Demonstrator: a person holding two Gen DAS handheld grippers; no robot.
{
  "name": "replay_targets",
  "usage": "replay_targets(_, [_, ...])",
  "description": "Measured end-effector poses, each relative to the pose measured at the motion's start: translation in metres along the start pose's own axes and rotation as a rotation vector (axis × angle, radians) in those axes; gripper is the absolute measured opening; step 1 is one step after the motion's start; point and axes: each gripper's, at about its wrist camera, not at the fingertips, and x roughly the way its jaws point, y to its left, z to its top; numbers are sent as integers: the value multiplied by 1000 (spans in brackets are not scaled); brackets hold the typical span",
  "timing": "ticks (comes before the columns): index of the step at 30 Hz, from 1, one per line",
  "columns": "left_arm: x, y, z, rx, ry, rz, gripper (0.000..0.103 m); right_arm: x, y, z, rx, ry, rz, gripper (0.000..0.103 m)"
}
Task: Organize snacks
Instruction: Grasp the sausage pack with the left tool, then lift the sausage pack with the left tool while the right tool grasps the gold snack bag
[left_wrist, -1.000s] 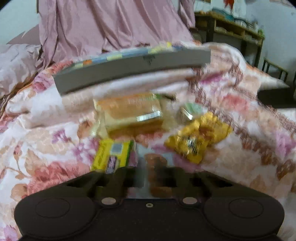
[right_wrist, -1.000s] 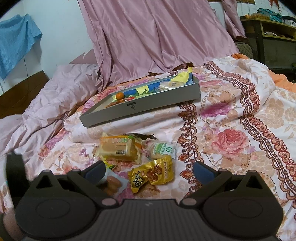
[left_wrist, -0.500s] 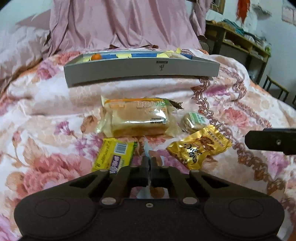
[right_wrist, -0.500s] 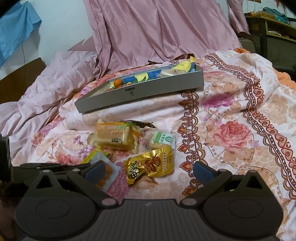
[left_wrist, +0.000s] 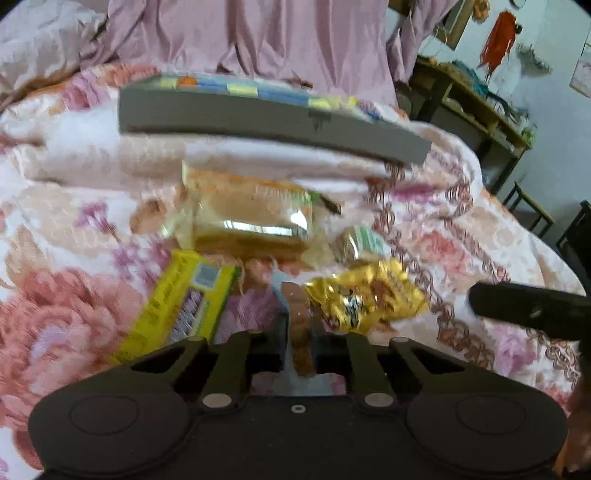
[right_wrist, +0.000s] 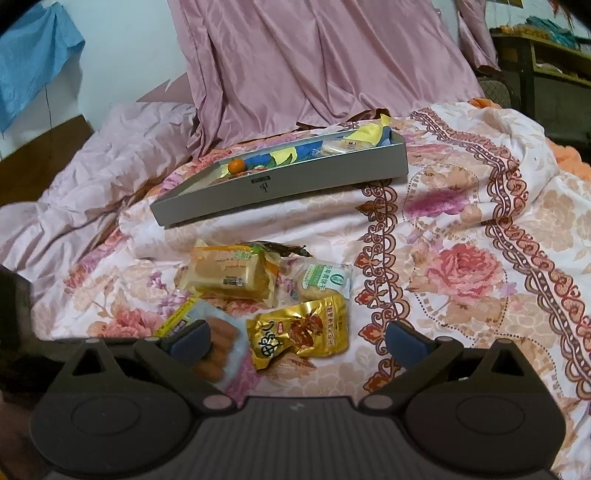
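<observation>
Flowery bedspread (right_wrist: 461, 206) holds snacks below the grey tray (right_wrist: 295, 184). Left gripper (left_wrist: 300, 332) pinches the sausage pack (left_wrist: 299, 325); right gripper (right_wrist: 295, 341) gapes wide, empty, above the gold packet (right_wrist: 303, 336).

Soft, even indoor light, no hard shadows. The left wrist view is smeared by motion blur: the grey tray (left_wrist: 273, 122) and bread packet (left_wrist: 251, 225) streak, with glare on the wrapper. The right wrist view is sharp, the gold snack bag (right_wrist: 303, 336) gleaming. Both bend at the edges, corners black.
</observation>
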Motion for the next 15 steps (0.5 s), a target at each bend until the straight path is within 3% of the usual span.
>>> replay_targets(6, [-33, 5, 17, 19, -126, 38, 12, 34, 6, 5, -52, 51, -49, 103])
replay_targets(15, [-44, 12, 22, 9, -149, 54, 12, 100, 16, -7, -128, 153, -113, 103])
